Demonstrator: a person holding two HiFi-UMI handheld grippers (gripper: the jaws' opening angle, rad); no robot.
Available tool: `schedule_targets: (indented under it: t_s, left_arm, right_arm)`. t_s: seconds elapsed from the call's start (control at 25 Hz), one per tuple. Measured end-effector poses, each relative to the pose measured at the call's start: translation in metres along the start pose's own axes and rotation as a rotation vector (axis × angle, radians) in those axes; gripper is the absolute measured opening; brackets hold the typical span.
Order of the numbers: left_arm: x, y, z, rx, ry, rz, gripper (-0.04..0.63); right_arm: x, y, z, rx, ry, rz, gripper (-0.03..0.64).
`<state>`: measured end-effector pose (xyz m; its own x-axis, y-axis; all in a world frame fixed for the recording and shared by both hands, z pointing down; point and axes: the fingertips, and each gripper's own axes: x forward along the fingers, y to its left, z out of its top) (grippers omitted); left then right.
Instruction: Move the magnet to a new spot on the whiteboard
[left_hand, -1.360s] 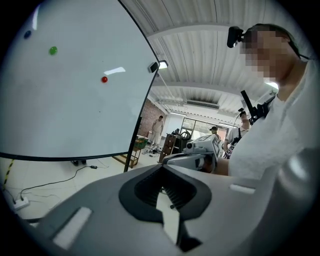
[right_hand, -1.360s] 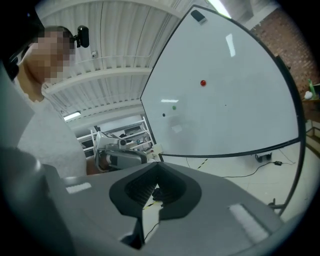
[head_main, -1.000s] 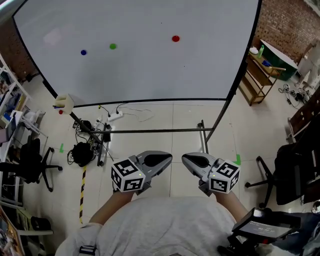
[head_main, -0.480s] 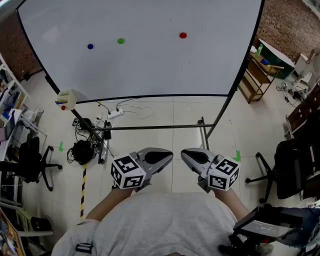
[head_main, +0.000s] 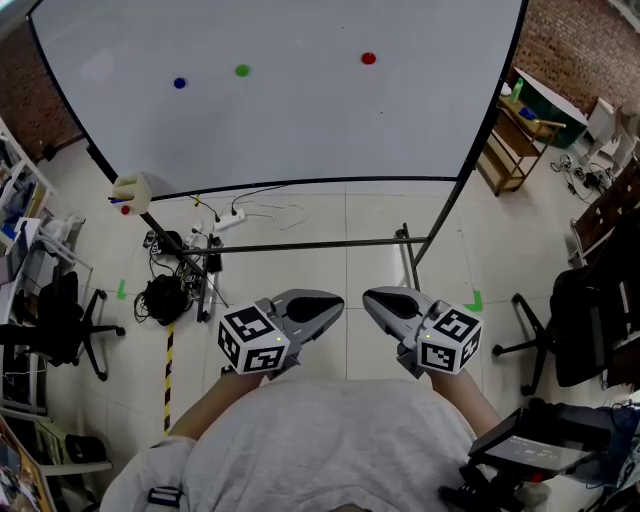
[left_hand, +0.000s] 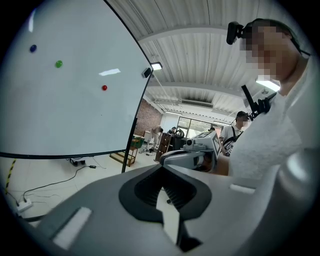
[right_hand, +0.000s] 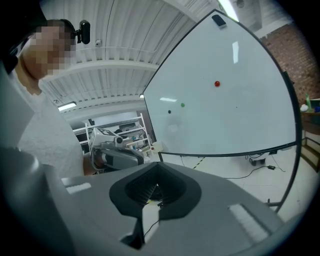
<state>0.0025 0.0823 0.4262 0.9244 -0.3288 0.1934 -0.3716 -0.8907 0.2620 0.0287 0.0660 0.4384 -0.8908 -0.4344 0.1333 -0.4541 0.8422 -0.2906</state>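
So the magnets here are just tiny round dots stuck flat on the whiteboard (head_main: 300, 130). There are three in total, one each of blue, green and red. The blue magnet (head_main: 180, 83) sits toward the whiteboard's left side. The green magnet (head_main: 242, 70) is just to the right of it and a touch higher. The red magnet (head_main: 368, 58) is off on its own past the whiteboard's middle, well apart from the other two. In the head view all three sit in the top part of the board. Honestly can't tell which one is the one to be moved. There's one whiteboard, in a black frame with legs on the tiled floor. There are two grippers, both held low in front of the person, well short of the whiteboard and pointing toward it. The left gripper (head_main: 334, 303) and right gripper (head_main: 371, 300) are side by side with a small gap between them. Each one has its jaws pressed together with nothing pinched in them.
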Motion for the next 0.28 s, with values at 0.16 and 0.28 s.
schedule_targets:
  t_s: [0.16,0.28]
  left_arm:
    - [-0.0027,-0.0049,0.0037,0.010,0.001,-0.009,-0.018]
    - [-0.0067,-0.0055,0.0054,0.012,0.001,-0.009,-0.018]
  right_arm:
    - [0.0014,0.0053,-0.0005,-0.003,0.006,0.002,0.003]
    - [0.0046,0.0100,-0.0004,-0.005,0.010,0.008,0.003]
